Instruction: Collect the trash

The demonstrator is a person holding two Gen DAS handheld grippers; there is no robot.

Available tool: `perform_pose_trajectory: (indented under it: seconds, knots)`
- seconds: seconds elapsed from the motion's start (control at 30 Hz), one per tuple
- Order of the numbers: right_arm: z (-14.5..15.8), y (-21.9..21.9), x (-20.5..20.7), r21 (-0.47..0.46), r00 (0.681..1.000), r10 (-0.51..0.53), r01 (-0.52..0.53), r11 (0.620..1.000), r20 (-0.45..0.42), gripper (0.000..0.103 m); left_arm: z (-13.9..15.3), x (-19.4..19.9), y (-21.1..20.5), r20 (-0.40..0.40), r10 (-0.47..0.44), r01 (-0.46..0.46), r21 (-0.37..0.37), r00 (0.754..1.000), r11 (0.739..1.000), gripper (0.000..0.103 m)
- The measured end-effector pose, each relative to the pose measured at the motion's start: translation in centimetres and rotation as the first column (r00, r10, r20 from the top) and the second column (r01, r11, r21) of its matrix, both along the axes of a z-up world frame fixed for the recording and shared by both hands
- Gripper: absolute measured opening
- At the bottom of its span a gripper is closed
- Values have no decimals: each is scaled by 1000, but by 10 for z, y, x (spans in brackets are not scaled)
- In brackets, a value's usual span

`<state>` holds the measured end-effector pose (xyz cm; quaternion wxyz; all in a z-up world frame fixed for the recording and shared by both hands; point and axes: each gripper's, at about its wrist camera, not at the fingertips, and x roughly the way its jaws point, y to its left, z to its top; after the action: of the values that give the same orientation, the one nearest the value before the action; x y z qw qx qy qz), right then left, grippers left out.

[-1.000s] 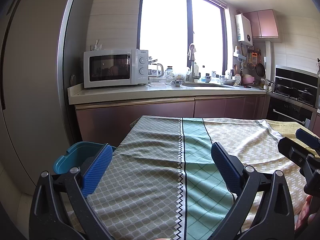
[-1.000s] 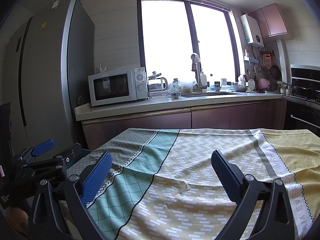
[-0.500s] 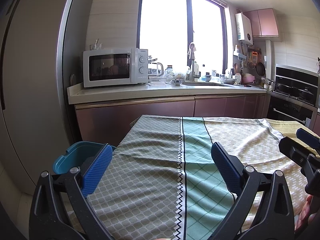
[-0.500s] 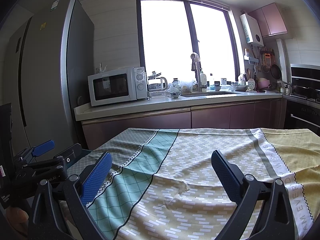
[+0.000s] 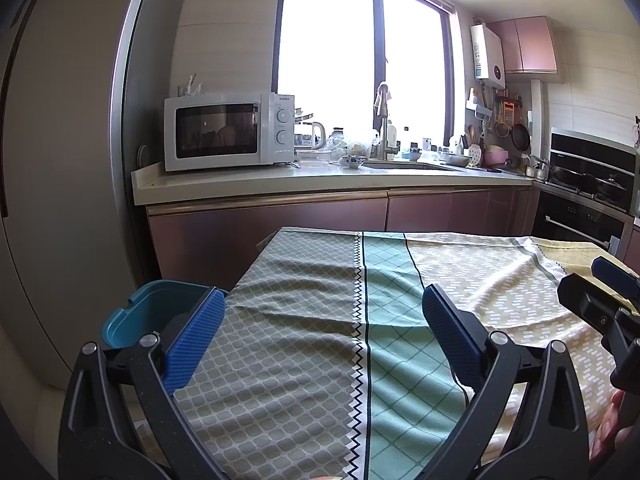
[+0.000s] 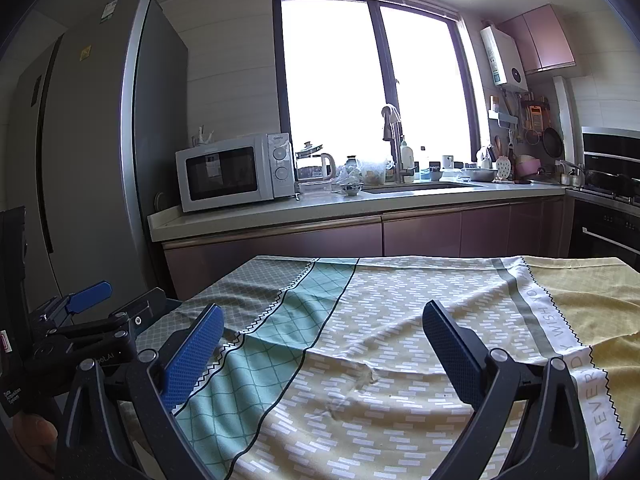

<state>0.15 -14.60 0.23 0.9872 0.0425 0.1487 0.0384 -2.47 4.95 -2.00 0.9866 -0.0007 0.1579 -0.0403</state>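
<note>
A teal bin point(image 5: 144, 310) stands on the floor at the table's left edge, partly behind my left gripper's blue pad; its inside is hidden. My left gripper point(image 5: 322, 332) hovers open over the grey and green stripes of the tablecloth point(image 5: 312, 280), holding nothing. My right gripper point(image 6: 323, 340) is open too, above the beige part of the tablecloth point(image 6: 400, 300). Each gripper shows at the edge of the other's view: the right gripper point(image 5: 600, 300) at the far right, the left gripper point(image 6: 92, 320) at the far left. I see no trash on the cloth.
A tall grey fridge point(image 5: 60, 140) stands to the left. Behind the table runs a counter point(image 5: 320, 180) with a white microwave point(image 5: 228, 130), kettle, bowls and sink. An oven and stove point(image 5: 588, 184) sit at the right. A hand point(image 5: 608, 428) holds the right gripper.
</note>
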Motion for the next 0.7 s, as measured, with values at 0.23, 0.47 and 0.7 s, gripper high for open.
perform_pose_trajectory:
  seconds: [0.23,0.47,0.7]
  knots:
    - [-1,-3,3,8,1000,-1,1,1000,-8,96,-1,4,-2,-8,-2,2,0,1000,1000,97]
    - [-2,-9,6,17,1000,-8,8,1000,-11,96,-1,8,-11,-15,-20,20,21,1000,1000,97]
    - [-5,-48,18,26,996,-55,57,998,-70,96,-12,51,-19,-172,-46,48,8,984,999,97]
